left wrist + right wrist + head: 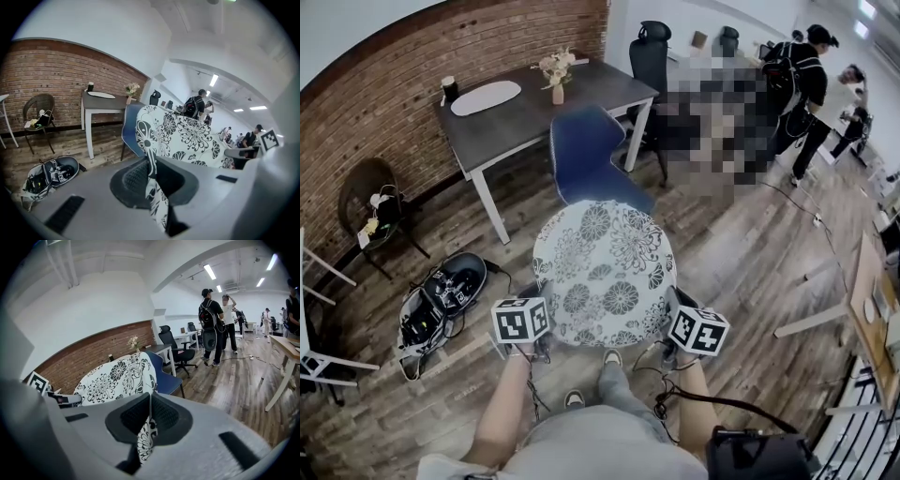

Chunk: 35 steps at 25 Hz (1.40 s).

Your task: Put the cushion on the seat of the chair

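Observation:
A round white cushion (602, 272) with a black flower print hangs flat in the air in front of me, its far edge reaching over the blue chair (584, 150). My left gripper (536, 328) is shut on the cushion's near left edge, and my right gripper (673, 323) is shut on its near right edge. In the left gripper view the cushion (180, 136) runs pinched between the jaws, with the blue chair (129, 126) behind it. The right gripper view shows the cushion (112, 378) clamped the same way and the chair (164, 376) beyond it.
A dark table (539, 98) with a flower vase (557, 75) and a cup stands behind the chair by the brick wall. An open bag (441, 300) lies on the wood floor to my left. A wicker chair (370, 202), office chairs and people (802, 84) stand farther off.

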{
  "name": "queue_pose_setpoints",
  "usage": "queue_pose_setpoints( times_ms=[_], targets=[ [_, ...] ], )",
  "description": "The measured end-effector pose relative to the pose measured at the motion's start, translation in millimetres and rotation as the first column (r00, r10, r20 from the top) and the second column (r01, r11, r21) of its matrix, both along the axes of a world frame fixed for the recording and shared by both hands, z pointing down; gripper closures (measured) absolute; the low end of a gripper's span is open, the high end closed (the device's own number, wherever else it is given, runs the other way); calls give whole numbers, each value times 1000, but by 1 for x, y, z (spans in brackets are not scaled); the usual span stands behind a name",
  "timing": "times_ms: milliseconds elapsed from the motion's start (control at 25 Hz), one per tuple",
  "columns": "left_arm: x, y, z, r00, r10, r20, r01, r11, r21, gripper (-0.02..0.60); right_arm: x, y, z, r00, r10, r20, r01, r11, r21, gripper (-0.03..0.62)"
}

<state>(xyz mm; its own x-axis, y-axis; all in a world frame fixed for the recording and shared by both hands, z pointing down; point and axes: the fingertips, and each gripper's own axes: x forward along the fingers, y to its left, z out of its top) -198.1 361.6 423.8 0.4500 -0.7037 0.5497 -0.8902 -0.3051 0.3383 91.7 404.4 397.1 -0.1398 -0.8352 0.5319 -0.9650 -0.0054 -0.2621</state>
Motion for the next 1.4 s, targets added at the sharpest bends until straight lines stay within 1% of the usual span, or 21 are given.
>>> queue_pose_setpoints(
  times_ms=[320, 600, 840, 1120, 1400],
  targets=[
    [47, -74, -12, 999, -32, 9, 32, 999, 10, 563, 46, -86, -11, 999, -42, 9, 41, 999, 15, 580],
    [81, -127, -15, 998, -65, 20, 64, 997, 31, 563, 89, -146, -9, 998, -58, 20, 58, 998, 29, 580],
    [113, -169, -24, 996, -84, 20, 83, 996, 35, 563, 121, -197, -16, 997, -76, 20, 76, 997, 26, 580],
    [126, -194, -18, 994, -104, 31, 104, 994, 20, 563, 137, -233, -6, 995, -91, 38, 91, 996, 5, 580],
    [121, -224, 1, 991, -130, 45, 131, 991, -16, 563, 136, -269, 17, 993, -102, 52, 103, 994, -36, 580]
  ],
)
